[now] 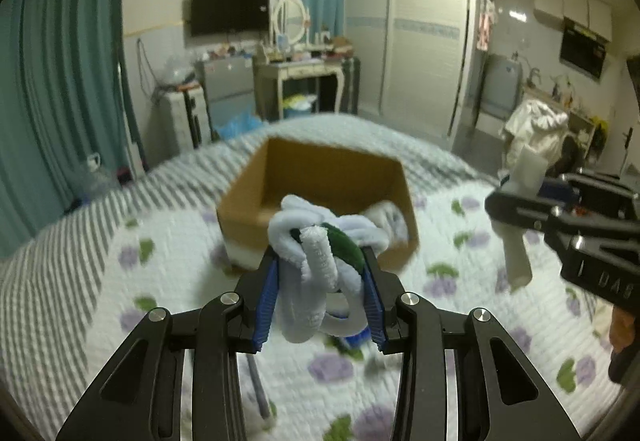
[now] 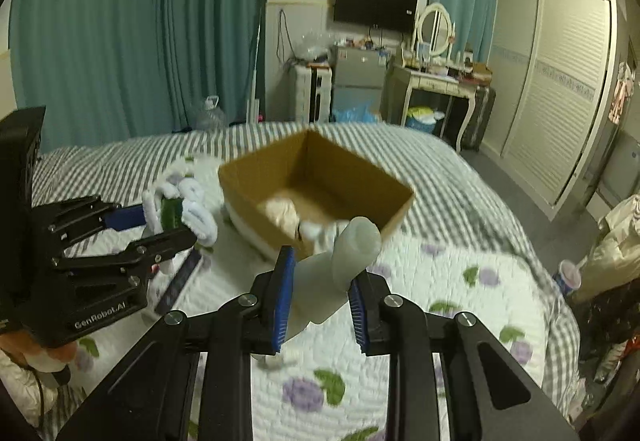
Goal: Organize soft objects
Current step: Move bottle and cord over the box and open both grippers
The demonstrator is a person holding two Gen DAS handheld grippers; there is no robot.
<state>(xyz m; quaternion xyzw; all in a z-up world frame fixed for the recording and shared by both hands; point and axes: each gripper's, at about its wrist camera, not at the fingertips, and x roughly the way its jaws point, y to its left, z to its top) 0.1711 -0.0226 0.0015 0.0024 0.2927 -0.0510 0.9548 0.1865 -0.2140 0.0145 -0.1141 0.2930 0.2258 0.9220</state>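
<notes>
My left gripper [image 1: 320, 265] is shut on a bundle of white and green fuzzy loops [image 1: 316, 257] and holds it above the bed, in front of an open cardboard box [image 1: 280, 177]. My right gripper [image 2: 322, 269] is shut on a pale foam piece [image 2: 344, 261] and holds it above the quilt, near the box [image 2: 340, 169]. The box holds a cream soft object [image 2: 282, 213] and a white fuzzy one [image 2: 316, 229]. The right gripper with the foam piece [image 1: 520, 201] shows at the right of the left wrist view; the left gripper with its bundle [image 2: 180, 213] shows at the left of the right wrist view.
The box stands on a bed with a floral quilt [image 2: 440, 281] and a striped cover [image 2: 120, 161]. A dark flat strip [image 2: 180, 281] lies on the quilt under the left gripper. Teal curtains [image 2: 120, 33], a wardrobe [image 2: 560, 89], a dressing table [image 2: 432, 81] and a clothes-laden chair [image 1: 536, 133] surround the bed.
</notes>
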